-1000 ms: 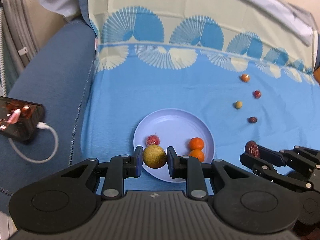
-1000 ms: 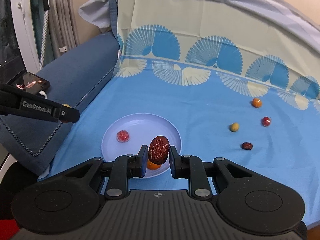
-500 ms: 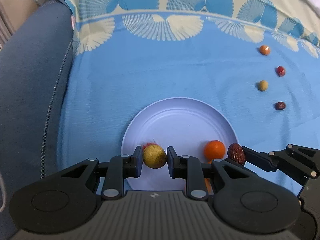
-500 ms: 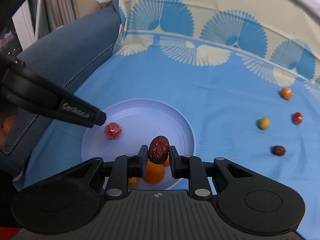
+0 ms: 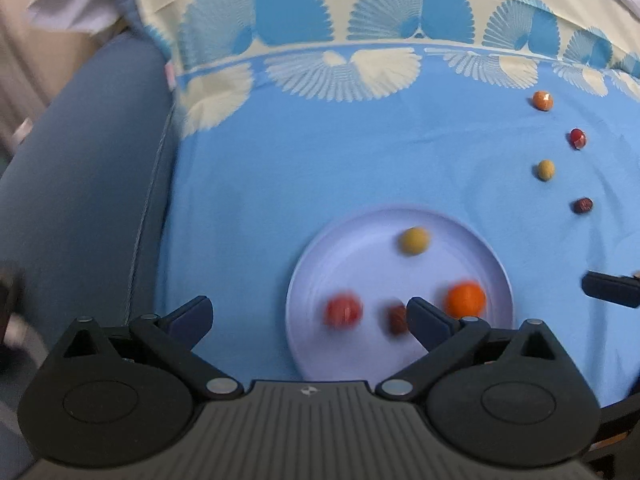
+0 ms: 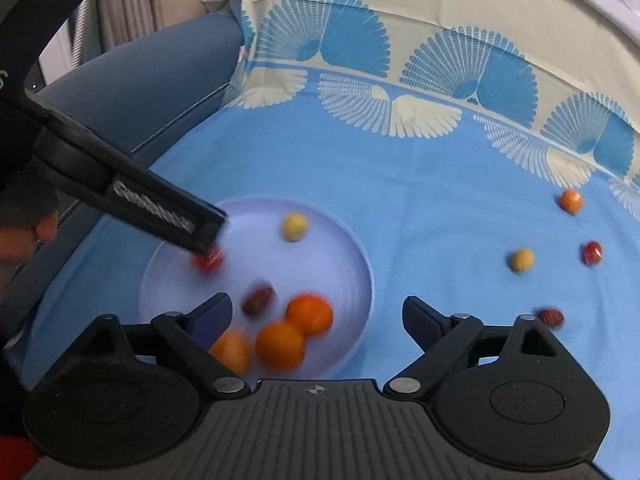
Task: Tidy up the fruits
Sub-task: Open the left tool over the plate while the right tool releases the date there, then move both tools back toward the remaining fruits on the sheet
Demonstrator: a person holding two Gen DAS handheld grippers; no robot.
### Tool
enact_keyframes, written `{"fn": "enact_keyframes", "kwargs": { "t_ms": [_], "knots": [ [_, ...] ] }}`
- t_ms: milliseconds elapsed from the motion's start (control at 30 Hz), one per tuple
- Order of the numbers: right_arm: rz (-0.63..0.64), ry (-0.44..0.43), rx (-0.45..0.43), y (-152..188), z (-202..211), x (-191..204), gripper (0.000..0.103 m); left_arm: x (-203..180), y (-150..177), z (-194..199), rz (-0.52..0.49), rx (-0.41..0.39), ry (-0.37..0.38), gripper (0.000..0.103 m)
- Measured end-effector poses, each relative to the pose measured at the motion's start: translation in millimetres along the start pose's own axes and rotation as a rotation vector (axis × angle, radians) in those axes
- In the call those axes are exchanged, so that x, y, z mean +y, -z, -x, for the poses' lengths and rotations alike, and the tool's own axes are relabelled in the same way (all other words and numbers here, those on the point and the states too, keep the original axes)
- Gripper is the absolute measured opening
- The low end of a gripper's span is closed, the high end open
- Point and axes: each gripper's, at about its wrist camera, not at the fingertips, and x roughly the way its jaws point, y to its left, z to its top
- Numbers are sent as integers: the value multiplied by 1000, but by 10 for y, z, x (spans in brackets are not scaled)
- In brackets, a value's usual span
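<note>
A pale lilac plate (image 5: 360,264) (image 6: 352,256) lies on the blue cloth. In it are a yellow-green fruit (image 5: 414,241) (image 6: 295,227), a red fruit (image 5: 343,312) (image 6: 209,261), a brown date (image 5: 397,319) (image 6: 259,300) and oranges (image 5: 466,299) (image 6: 309,314). My left gripper (image 5: 310,314) is open and empty just above the plate's near edge. My right gripper (image 6: 318,316) is open and empty over the plate's right side. Several loose fruits lie to the right: orange (image 5: 543,101) (image 6: 571,200), red (image 5: 578,138) (image 6: 592,253), yellow (image 5: 545,170) (image 6: 521,259), date (image 5: 583,205) (image 6: 551,317).
A dark blue sofa arm (image 5: 80,184) rises at the left of the cloth. The fan-patterned cloth climbs the sofa back (image 5: 400,4) behind. The left gripper's black finger (image 6: 160,208) reaches over the plate's left side in the right wrist view.
Both grippers have opened. The yellow-green fruit and the date have dropped into the plate and appear blurred. Both grippers have pulled back a little.
</note>
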Motion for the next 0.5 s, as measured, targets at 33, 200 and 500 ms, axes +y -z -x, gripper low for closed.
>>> {"fn": "enact_keyframes", "kwargs": {
  "t_ms": [33,200,500],
  "knots": [
    [-8,-4,11,56,97,0,96,23,86,84,18,16,2,103],
    [-20,55,-12,288,625,86,100,28,494,485,80,85,-84,103],
    [-83,124,-151,511,1453,116,102,-104,924,1156,125,24,-101,103]
  ]
}}
